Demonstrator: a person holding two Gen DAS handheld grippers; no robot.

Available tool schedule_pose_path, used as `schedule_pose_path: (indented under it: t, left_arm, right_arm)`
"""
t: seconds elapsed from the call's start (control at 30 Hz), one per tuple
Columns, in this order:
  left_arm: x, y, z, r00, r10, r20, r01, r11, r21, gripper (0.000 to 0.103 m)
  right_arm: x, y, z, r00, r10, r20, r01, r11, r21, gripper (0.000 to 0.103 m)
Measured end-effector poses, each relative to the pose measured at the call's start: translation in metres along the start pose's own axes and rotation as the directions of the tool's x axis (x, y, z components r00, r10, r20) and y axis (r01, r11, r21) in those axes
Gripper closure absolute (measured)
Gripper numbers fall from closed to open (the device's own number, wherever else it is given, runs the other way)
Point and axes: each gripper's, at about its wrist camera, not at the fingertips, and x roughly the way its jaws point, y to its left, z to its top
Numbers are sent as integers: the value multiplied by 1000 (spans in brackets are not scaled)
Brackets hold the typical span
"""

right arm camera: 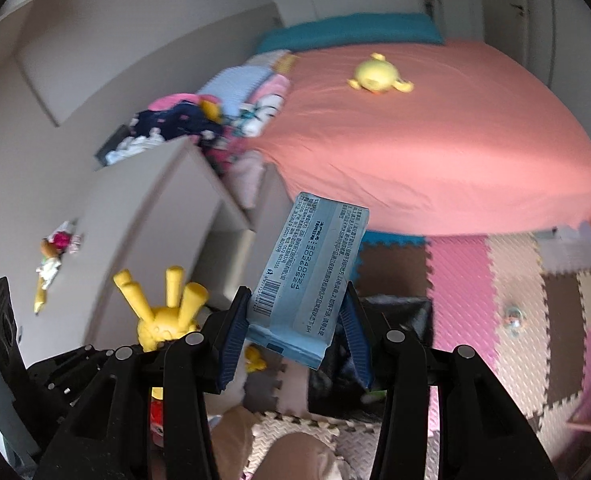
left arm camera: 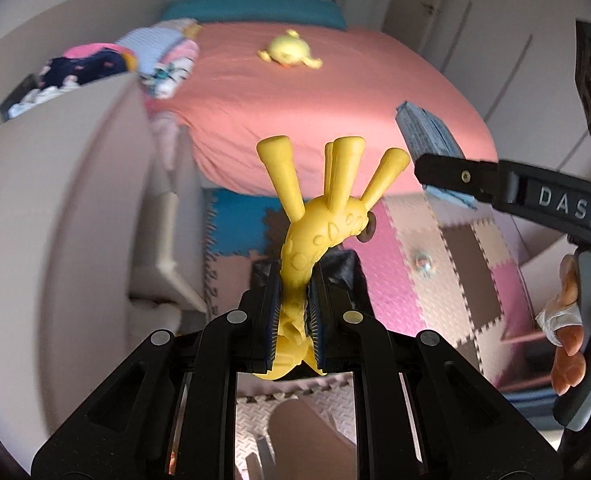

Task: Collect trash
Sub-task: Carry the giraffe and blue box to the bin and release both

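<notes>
Currently the left claw (left arm camera: 295, 312) is clenched on a yellow giraffe toy (left arm camera: 323, 216), and a blue tissue pack (right arm camera: 311, 276) is grasped by the right claw (right arm camera: 295, 344). Both should be kept firmly pinched while carried above the floor mats (right arm camera: 463, 280), near the bed (right arm camera: 435, 140).

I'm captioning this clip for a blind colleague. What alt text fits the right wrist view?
The right gripper clamps a pale blue printed packet, held up before a bed with a salmon sheet. At lower left, the left gripper holds a yellow toy giraffe legs-up; a yellow plush lies on the bed above a foam puzzle-mat floor.
</notes>
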Motion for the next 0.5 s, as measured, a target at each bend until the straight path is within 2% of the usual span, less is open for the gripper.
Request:
schedule_pose_path:
  t: [0.13, 0.3, 0.33, 0.37, 0.4, 0.43, 0.5]
  left_arm:
    - [36, -27, -14, 996, -16, -91, 19, 999, 34, 90]
    - [61, -43, -27, 986, -45, -160, 51, 998, 32, 89]
    - [64, -44, -28, 984, -39, -176, 44, 999, 28, 76]
    - [65, -46, -28, 984, -20, -174, 26, 999, 28, 38]
    - [63, -47, -27, 988, 13, -157, -8, 999, 33, 11]
    - [58, -48, -27, 992, 27, -121, -22, 999, 38, 6]
    - [52, -48, -25, 995, 41, -91, -36, 998, 54, 6]
  right_arm:
    - [9, -29, -8, 999, -34, -33, 35, 999, 39, 56]
    - [20, -46, -11, 995, -69, -74, 73, 996, 51, 53]
    - [22, -48, -11, 993, -85, -81, 90, 995, 51, 42]
    - [22, -49, -11, 992, -106, -72, 111, 992, 57, 33]
    - [21, -51, -11, 991, -115, -60, 119, 991, 58, 23]
    - [18, -52, -11, 991, -127, -42, 129, 990, 53, 23]
    - [17, -54, -10, 992, -120, -39, 122, 992, 45, 23]
